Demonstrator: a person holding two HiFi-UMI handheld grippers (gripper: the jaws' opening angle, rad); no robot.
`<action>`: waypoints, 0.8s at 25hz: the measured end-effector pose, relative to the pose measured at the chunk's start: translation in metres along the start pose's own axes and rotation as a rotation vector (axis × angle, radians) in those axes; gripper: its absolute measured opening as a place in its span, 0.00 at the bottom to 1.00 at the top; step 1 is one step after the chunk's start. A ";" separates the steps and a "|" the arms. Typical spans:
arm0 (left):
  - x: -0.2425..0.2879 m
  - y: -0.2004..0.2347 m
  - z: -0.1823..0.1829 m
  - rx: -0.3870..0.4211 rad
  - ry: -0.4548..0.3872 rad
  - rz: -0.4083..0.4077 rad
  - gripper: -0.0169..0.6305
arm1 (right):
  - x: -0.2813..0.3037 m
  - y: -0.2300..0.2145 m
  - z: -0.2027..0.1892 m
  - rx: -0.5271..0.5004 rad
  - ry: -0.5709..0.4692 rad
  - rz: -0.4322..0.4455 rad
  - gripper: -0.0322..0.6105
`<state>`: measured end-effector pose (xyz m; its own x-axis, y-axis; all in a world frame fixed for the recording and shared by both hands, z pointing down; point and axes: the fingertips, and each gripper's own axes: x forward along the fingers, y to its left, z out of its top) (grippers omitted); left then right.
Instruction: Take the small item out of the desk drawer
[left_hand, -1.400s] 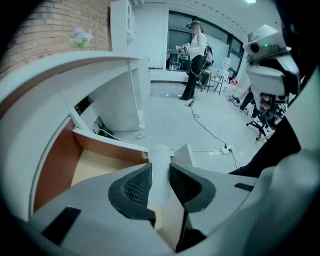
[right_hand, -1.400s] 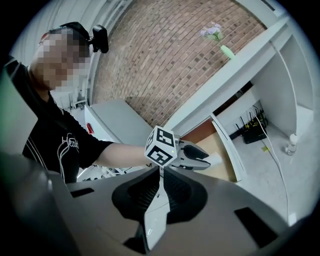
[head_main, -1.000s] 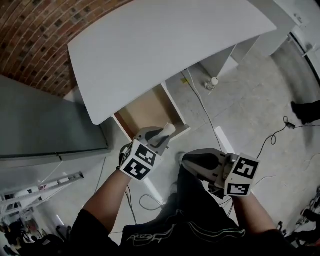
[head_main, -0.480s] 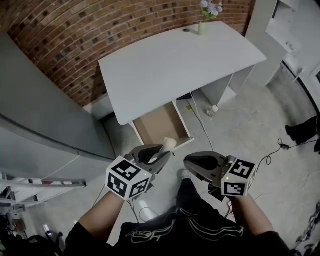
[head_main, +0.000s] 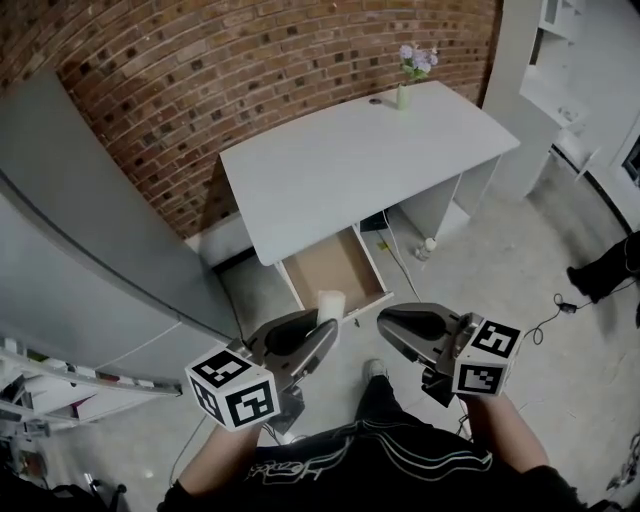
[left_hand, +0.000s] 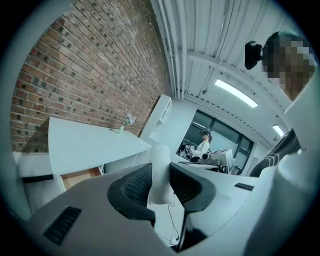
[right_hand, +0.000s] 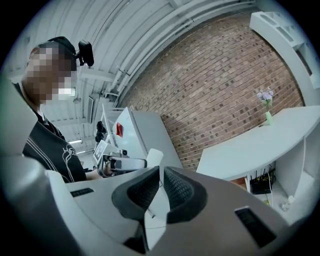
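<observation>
The small item (head_main: 330, 302) is a white cylinder, and my left gripper (head_main: 322, 325) is shut on it, out in front of the open drawer (head_main: 338, 268) and above the floor. In the left gripper view the small item (left_hand: 160, 152) stands upright between the ribbed black pads of my left gripper (left_hand: 160, 172). The drawer shows a bare wooden bottom under the white desk (head_main: 360, 155). My right gripper (head_main: 385, 322) hovers level with the left one, jaws together with nothing in them. In the right gripper view, my right gripper (right_hand: 161, 171) shows only a thin slit.
A vase of flowers (head_main: 404, 92) stands at the desk's far edge by the brick wall. A grey cabinet (head_main: 90, 270) is to the left. A cable (head_main: 400, 255) and a small bottle (head_main: 428, 246) lie on the floor under the desk. Another person (left_hand: 202, 145) sits far off.
Both grippers have drawn back from the drawer, the left one still holding the white item. The desk and drawer now look farther away, and the vase has come into view.
</observation>
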<state>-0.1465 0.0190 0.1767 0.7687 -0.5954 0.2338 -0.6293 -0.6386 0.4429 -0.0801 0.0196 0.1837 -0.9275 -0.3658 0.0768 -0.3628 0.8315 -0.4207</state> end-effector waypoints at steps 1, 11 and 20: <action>-0.003 -0.005 0.000 0.006 -0.006 0.005 0.22 | -0.002 0.002 -0.001 0.000 0.000 -0.004 0.14; -0.002 -0.023 -0.003 0.080 -0.023 0.038 0.22 | -0.013 0.003 0.007 -0.037 -0.026 -0.059 0.14; 0.009 -0.015 -0.006 0.079 -0.017 0.047 0.22 | -0.013 -0.011 0.002 0.002 -0.035 -0.085 0.14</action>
<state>-0.1290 0.0259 0.1770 0.7367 -0.6331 0.2376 -0.6720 -0.6462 0.3617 -0.0639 0.0149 0.1856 -0.8897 -0.4493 0.0808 -0.4397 0.7960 -0.4159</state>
